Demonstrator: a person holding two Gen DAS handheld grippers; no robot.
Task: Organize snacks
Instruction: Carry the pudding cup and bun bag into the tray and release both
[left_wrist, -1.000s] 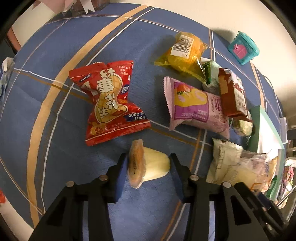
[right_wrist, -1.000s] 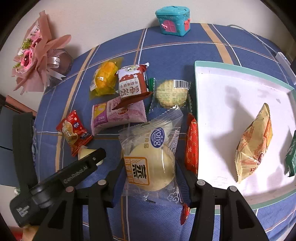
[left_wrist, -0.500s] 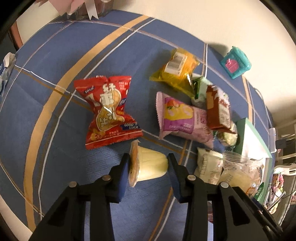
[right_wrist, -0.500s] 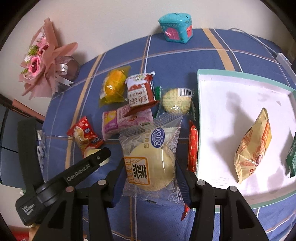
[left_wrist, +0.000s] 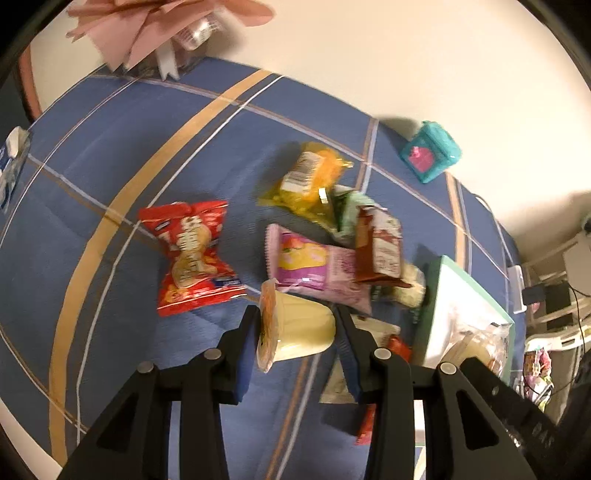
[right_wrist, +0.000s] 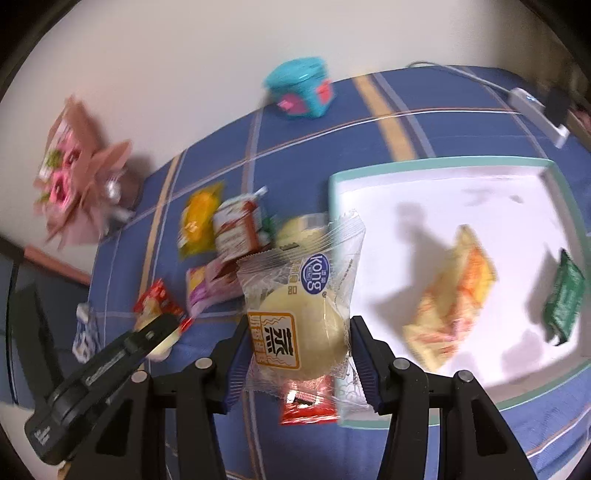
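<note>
Snacks split three ways: loose pile on the blue cloth (left_wrist: 110, 155), two packets in the tray (right_wrist: 436, 195), one item in each gripper.

Left gripper (left_wrist: 297, 332): clamped on the jelly cup (left_wrist: 295, 328), lid side against the left pad. A second ago the cup lay on the cloth between parted fingers; now the cloth looks farther off and the view has swung toward the tray, so the cup reads as lifted clear.

Right gripper (right_wrist: 295, 354): closed on the bun packet (right_wrist: 299, 314). Grip unchanged across the last second, but the packet now hangs above the tray's near corner instead of over the cloth; motion blur throughout.

Red bag (left_wrist: 192, 254), pink packet (left_wrist: 314, 269), yellow packet (left_wrist: 306, 177) and brown packet (left_wrist: 380, 247) lie on the cloth, unmoved.

Judgement: both pickups done, transport phase under way. Bun is nearer release; tray floor beside the orange packet (right_wrist: 454, 295) is bare.
</note>
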